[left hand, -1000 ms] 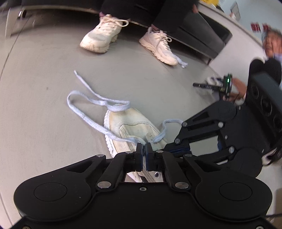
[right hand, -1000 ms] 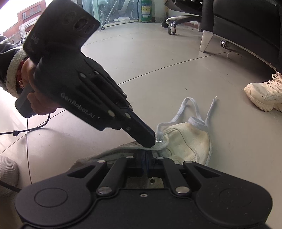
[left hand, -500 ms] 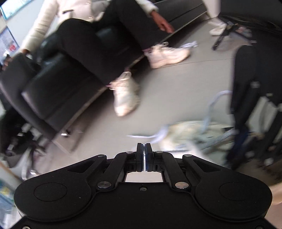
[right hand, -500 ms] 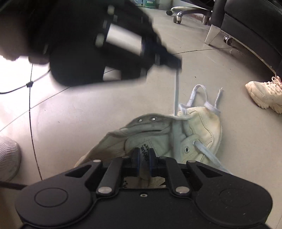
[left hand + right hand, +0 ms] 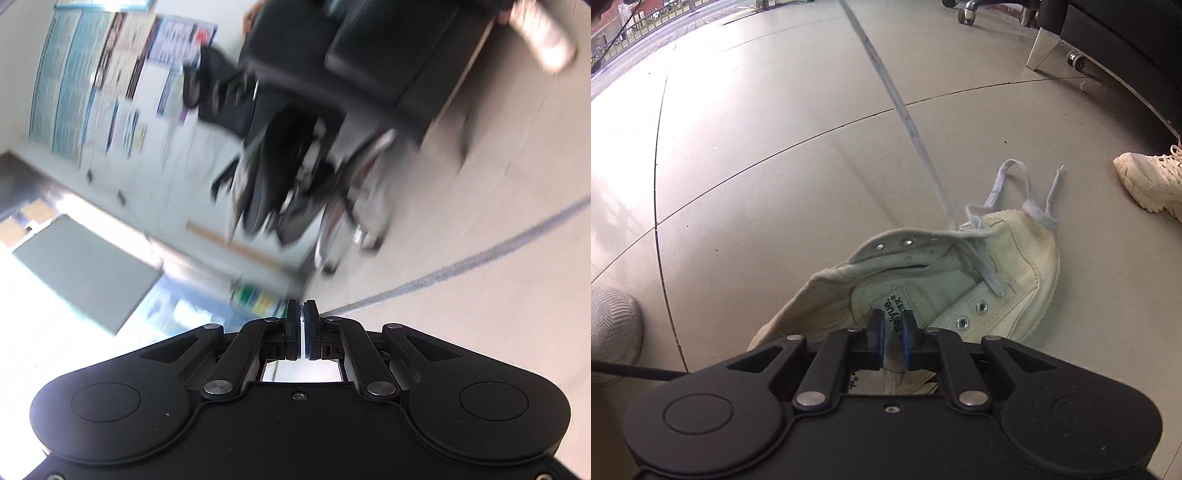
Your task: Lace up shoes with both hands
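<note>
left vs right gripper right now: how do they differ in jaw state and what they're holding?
Left gripper: jaws nearly closed, pinching the lace, which runs taut away from it. Right gripper: jaws wider apart, around the tongue of the shoe.
Left gripper faces blurred chairs and wall, the shoe out of its view; right gripper sits right over the shoe opening.
Both are the same black two-finger design with blue pads.

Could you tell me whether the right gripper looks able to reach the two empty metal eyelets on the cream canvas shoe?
Probably yes: the right gripper sits over the shoe, and the eyelets lie uncovered just beside it.
</note>
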### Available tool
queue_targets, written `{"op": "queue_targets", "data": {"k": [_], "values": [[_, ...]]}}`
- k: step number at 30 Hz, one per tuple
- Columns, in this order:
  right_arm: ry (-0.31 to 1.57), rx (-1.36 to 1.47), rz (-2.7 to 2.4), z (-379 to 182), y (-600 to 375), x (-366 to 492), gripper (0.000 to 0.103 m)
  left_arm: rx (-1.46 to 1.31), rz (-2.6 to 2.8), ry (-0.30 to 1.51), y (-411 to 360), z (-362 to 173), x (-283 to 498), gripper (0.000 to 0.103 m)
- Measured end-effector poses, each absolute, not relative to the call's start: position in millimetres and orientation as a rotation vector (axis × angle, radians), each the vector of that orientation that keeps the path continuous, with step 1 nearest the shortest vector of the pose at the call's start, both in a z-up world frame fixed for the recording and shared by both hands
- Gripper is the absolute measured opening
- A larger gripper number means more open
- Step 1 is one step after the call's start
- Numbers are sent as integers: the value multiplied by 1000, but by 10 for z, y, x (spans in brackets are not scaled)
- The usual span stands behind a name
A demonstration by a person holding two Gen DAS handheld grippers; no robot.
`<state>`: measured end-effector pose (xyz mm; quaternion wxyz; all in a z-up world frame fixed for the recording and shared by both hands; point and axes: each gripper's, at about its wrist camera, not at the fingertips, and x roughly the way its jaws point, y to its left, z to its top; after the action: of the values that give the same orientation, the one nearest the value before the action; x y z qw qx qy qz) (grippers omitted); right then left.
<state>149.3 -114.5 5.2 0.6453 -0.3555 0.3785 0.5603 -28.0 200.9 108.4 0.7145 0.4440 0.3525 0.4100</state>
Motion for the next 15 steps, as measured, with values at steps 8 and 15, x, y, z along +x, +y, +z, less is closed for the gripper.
{"op": "queue_targets", "data": {"k": [8, 15], "values": [[871, -832, 1280, 34, -1056, 1491, 8, 927, 872, 1025, 2294, 372, -629, 7], [882, -810, 1266, 42, -1070, 1471, 8, 64, 1026, 1201, 3136, 544, -1052, 12]]}}
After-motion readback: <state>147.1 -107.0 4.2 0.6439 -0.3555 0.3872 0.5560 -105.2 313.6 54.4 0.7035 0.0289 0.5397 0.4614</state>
